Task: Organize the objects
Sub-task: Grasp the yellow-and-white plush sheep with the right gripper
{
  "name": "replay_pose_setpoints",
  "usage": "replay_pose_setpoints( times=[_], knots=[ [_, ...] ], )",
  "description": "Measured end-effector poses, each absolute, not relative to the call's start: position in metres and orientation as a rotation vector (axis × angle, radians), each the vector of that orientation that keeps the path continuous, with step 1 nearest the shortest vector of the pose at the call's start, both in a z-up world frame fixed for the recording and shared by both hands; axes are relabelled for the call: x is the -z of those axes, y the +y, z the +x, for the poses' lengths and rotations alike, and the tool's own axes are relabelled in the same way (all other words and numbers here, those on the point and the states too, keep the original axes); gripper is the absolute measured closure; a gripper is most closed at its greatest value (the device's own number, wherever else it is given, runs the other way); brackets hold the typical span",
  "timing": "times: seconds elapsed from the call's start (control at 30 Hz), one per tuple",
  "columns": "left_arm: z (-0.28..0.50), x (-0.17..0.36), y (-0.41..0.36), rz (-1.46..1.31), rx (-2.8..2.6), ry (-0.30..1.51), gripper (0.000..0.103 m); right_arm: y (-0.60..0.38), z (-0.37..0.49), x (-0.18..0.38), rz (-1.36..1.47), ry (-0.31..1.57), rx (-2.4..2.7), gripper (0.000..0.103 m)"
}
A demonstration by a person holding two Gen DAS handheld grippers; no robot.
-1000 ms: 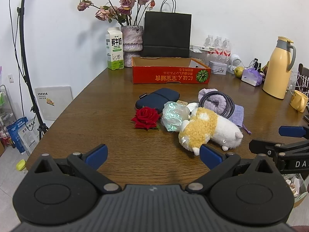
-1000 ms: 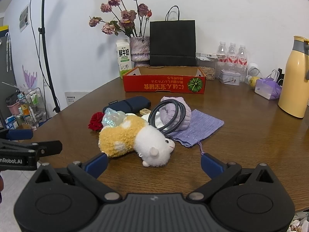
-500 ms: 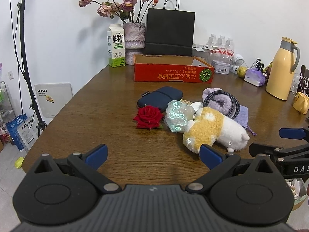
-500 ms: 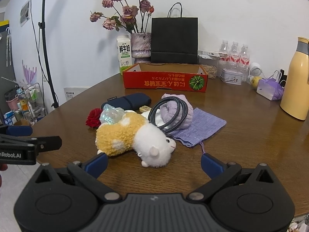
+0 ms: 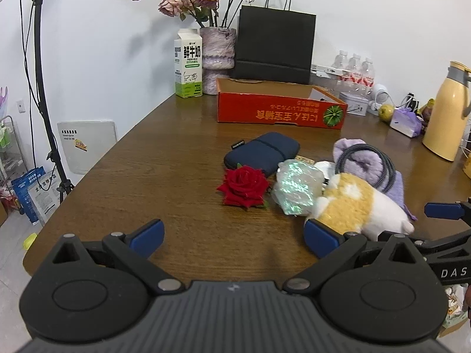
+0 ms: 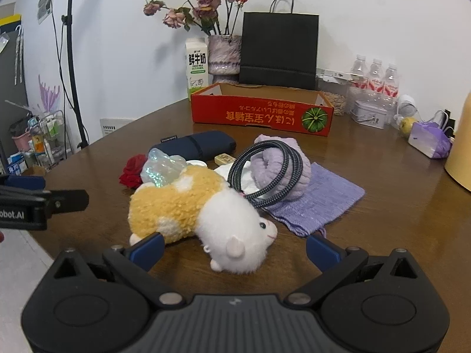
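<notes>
Soft, even room light falls from overhead, bright on the white wall (image 5: 88, 44). The flowers (image 6: 203, 3) cast a faint grey shadow there. The wooden surface (image 6: 382, 176) shows mild sheen toward its far right edge. Fisheye bending curves everything near the frame edges; corners go dark.

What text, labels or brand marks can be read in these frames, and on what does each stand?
"鲜牛奶": milk carton; the small print below it is too small to read.
"DAS", cut off by the frame edge: right gripper body, seen from the left wrist.
"obot.AI", cut off at its start: left gripper body, seen from the right wrist.
Upside-down yellow characters: red cardboard box; not reliably legible.
Water bottles labels: blurred.
</notes>
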State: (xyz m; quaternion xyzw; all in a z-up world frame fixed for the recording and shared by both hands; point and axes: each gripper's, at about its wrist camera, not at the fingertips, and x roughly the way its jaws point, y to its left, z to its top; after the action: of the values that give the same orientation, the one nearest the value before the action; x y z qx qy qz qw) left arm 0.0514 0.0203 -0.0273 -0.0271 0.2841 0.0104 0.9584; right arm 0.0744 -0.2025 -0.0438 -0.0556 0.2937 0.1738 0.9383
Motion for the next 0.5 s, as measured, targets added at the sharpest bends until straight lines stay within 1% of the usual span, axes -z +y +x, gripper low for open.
replay_pose_setpoints(
  times=[0.37,0.43,0.5],
  knots=[
    [0.074,0.037,0.028,-0.068,-0.047,0.617,0.0,-0.191,0.113,0.058,-0.203,0.619,-0.448,0.003],
    [0.075,0.039,0.029,-0.069,-0.053,0.622,0.0,-0.19,0.119,0.06,-0.204,0.624,-0.488,0.006],
    [0.075,0.04,0.031,-0.07,-0.056,0.624,0.0,-0.188,0.124,0.063,-0.208,0.63,-0.522,0.015]
  ],
)
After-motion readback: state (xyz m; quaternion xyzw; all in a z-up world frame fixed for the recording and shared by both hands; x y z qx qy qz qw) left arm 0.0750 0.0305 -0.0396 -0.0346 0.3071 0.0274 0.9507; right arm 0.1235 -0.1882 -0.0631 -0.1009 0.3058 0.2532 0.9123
